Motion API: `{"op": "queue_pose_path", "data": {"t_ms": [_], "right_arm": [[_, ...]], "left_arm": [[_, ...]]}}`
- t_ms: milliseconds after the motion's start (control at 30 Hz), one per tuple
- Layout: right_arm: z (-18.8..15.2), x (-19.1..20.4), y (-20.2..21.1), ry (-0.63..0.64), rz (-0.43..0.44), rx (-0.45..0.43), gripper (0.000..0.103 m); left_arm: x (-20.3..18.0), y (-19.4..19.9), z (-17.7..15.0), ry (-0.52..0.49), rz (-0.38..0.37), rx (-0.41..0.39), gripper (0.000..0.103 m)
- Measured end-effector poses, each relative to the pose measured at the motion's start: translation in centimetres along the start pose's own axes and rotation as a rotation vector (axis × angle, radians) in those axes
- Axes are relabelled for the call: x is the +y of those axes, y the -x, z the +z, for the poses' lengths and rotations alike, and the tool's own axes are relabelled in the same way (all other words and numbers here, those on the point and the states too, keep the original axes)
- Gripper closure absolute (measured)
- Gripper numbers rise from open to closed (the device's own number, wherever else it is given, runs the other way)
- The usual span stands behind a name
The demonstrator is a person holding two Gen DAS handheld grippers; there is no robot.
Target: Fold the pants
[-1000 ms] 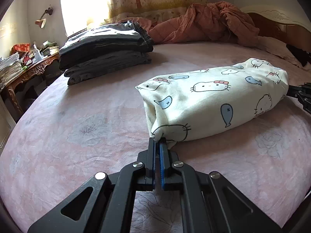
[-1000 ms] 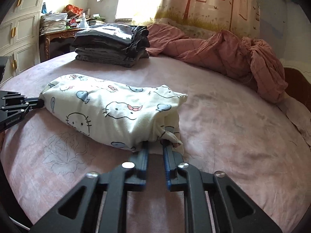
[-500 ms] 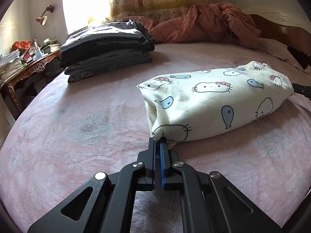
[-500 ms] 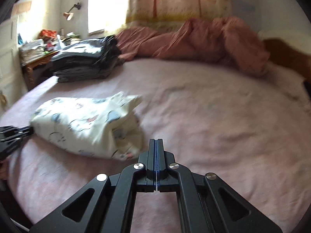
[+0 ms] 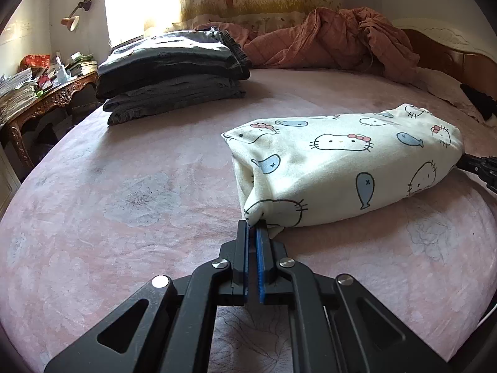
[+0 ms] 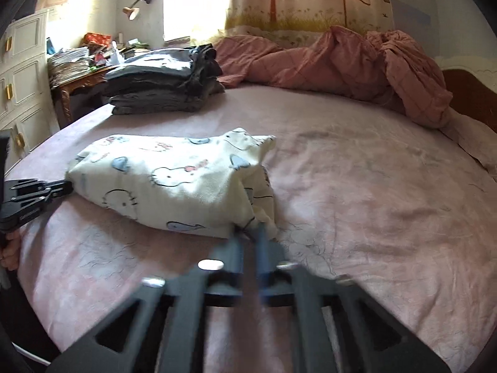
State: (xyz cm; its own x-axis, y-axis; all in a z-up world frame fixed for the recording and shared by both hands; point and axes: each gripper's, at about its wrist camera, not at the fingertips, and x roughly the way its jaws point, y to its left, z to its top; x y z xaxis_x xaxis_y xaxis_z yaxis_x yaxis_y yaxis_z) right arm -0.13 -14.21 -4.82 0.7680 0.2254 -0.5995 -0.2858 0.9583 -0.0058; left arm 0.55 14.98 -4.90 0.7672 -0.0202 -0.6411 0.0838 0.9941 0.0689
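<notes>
Folded cartoon-print pants (image 5: 341, 161) lie centre-right on the bed (image 5: 124, 202). The left gripper (image 5: 254, 227) is nearly closed, pinching their near corner. The blurred right gripper (image 6: 248, 233), slightly apart, noses the other end's hem. Soft, light fleece; best gripped at corners

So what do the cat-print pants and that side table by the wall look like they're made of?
Cat-print pants: probably soft brushed cotton or flannel; matte, slightly fuzzy, folds in rounded bulges. Side table: seemingly carved wood with a glossy brown varnish; ornate edge catches highlights.
</notes>
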Motion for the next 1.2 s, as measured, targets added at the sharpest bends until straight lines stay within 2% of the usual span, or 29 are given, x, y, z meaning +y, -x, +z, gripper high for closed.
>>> {"op": "queue_pose_path", "data": {"t_ms": [67,133,167,200,267,400,467,500,567,600,633,667,700,733,833,867,900,933,967,1000,1100,1200], "right_arm": [[0.0,-0.5,-0.3,-0.039,-0.057,0.001,0.1],[-0.3,-0.7,0.0,-0.052,-0.081,-0.015,0.103],[-0.4,-0.6,-0.1,-0.046,-0.112,-0.016,0.103],[-0.5,-0.6,-0.2,-0.043,-0.126,-0.009,0.103],[-0.7,-0.6,-0.7,-0.038,-0.111,0.014,0.103],[-0.7,-0.7,-0.8,-0.034,-0.111,0.022,0.103],[-0.8,-0.7,-1.1,-0.031,-0.125,0.033,0.103],[-0.8,-0.7,-1.2,-0.033,-0.128,0.035,0.103],[-0.9,-0.8,-1.1,-0.037,-0.134,0.029,0.103],[-1.0,-0.9,-1.1,-0.04,-0.133,0.028,0.103],[-1.0,-1.0,-1.1,-0.048,-0.127,0.029,0.103],[-1.0,-1.2,-1.1,-0.055,-0.121,0.029,0.103],[-1.1,-1.4,-1.0,-0.067,-0.111,0.028,0.103],[-1.2,-1.6,-1.0,-0.074,-0.104,0.027,0.102],[-1.3,-1.6,-0.9,-0.081,-0.092,0.021,0.095],[-1.3,-1.6,-0.8,-0.08,-0.088,0.019,0.088],[-1.3,-1.5,-0.7,-0.077,-0.082,0.014,0.073],[-1.3,-1.5,-0.6,-0.074,-0.076,0.009,0.062],[-1.3,-1.4,-0.4,-0.072,-0.076,-0.001,0.038],[-1.3,-1.4,-0.2,-0.075,-0.073,-0.013,0.021],[-1.4,-1.4,0.8,-0.074,-0.057,-0.076,0.018],[-1.5,-1.1,0.9,-0.065,-0.056,-0.079,0.017]], "left_arm": [[0.4,0.4,-0.1,0.03,0.024,-0.022,0.098],[1.2,0.6,-0.2,0.072,0.1,-0.036,0.103],[1.9,0.4,-0.3,0.107,0.097,-0.023,0.103],[2.6,0.0,-0.3,0.136,0.046,0.002,0.103],[3.2,-0.2,-0.3,0.167,0.009,0.021,0.103],[2.0,0.5,-0.5,0.103,-0.007,-0.014,0.103],[1.1,1.1,-0.6,0.058,0.015,-0.049,0.094],[0.6,1.3,-0.7,0.038,0.036,-0.066,0.085],[0.1,1.7,-0.8,0.01,0.083,-0.094,0.077],[-0.1,1.8,-0.9,0.005,0.103,-0.106,0.065],[-0.1,1.9,-0.9,0.004,0.125,-0.118,0.047],[-0.2,2.1,-0.9,0.005,0.139,-0.131,0.039],[-0.1,2.2,-0.8,0.008,0.136,-0.142,0.022],[0.0,2.3,-0.8,0.009,0.122,-0.153,0.011],[-0.3,2.7,-0.8,-0.006,0.136,-0.182,0.002],[-0.5,2.6,-0.8,-0.017,0.146,-0.184,0.001],[-0.8,2.5,-0.8,-0.033,0.154,-0.184,0.001],[-1.0,2.5,-0.8,-0.047,0.162,-0.188,0.001],[-1.2,2.5,-0.9,-0.06,0.169,-0.193,0.001],[-1.5,2.6,-0.9,-0.071,0.174,-0.198,0.001],[-1.9,2.5,-1.0,-0.099,0.182,-0.195,0.001],[-2.2,2.5,-1.0,-0.107,0.202,-0.201,0.001]]}}
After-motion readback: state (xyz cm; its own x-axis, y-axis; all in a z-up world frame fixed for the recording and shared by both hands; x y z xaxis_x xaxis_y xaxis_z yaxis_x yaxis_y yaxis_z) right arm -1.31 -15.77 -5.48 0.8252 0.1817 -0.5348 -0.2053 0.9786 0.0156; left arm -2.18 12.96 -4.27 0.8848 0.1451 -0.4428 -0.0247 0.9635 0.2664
